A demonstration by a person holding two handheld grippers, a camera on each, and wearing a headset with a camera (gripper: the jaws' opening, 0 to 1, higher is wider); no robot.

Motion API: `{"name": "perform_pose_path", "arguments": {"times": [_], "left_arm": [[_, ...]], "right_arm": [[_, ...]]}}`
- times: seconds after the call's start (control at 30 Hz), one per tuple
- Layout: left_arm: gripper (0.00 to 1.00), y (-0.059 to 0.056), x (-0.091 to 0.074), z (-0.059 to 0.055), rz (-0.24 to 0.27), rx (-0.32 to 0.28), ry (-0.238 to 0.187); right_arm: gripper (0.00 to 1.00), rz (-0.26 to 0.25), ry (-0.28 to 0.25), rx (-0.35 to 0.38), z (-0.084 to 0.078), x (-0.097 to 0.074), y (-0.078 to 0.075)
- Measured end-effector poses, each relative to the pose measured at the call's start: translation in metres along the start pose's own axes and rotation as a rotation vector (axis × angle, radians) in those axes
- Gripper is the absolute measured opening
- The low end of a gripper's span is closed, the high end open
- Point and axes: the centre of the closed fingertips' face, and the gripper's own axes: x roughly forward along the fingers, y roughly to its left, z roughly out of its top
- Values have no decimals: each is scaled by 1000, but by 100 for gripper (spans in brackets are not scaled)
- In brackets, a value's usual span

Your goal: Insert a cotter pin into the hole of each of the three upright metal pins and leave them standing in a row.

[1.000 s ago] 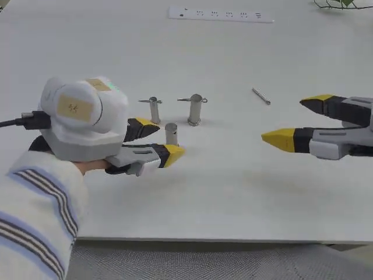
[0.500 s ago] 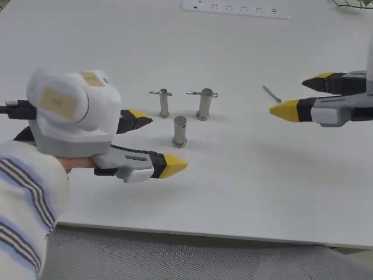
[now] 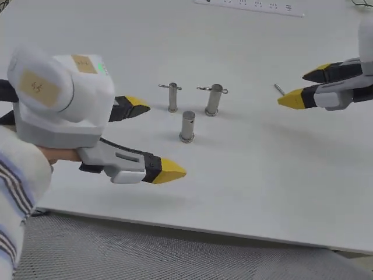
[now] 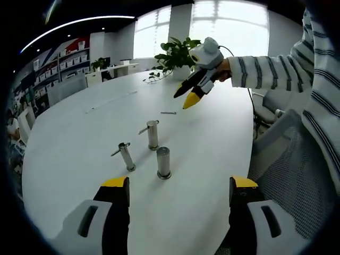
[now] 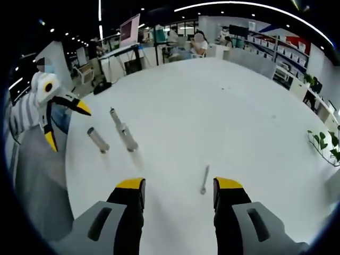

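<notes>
Three upright metal pins stand on the white table. The back left pin [image 3: 172, 97] and back right pin [image 3: 214, 99] each carry a cotter pin through the top. The front pin [image 3: 187, 126] [image 4: 163, 162] has an empty hole. A loose cotter pin [image 3: 279, 88] [image 5: 204, 180] lies flat at the right. My right gripper [image 3: 294, 87] [image 5: 178, 188] hovers open just short of it, jaws either side of its near end. Left of the front pin, my left gripper [image 3: 154, 138] [image 4: 178, 186] is open and holds nothing.
A white power strip [image 3: 256, 4] lies at the table's far edge. The table's near edge [image 3: 192, 227] runs just below the left gripper. A potted plant [image 4: 175, 53] stands at the far end. Bare table lies between the pins and the right gripper.
My right gripper has moved up to the loose cotter pin. My left gripper has drawn back from the front pin, and its jaws look wider apart. The head camera has shifted.
</notes>
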Motion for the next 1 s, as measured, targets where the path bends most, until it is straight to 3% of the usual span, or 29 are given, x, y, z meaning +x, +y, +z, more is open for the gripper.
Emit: {"name": "perform_pose_path", "arguments": {"times": [0.1, 0.33, 0.6, 1.0], "left_arm": [[77, 0, -2, -2, -5, 11, 3], [82, -1, -6, -9, -9, 5, 17], [83, -2, -8, -17, -4, -9, 29], [80, 1, -10, -22, 8, -37, 21]], "right_arm": [[53, 14, 66, -46, -10, 13, -5], [53, 36, 126, -58, -12, 21, -8], [49, 52, 183, -19, -19, 30, -12], [42, 83, 241, -26, -23, 40, -21]]}}
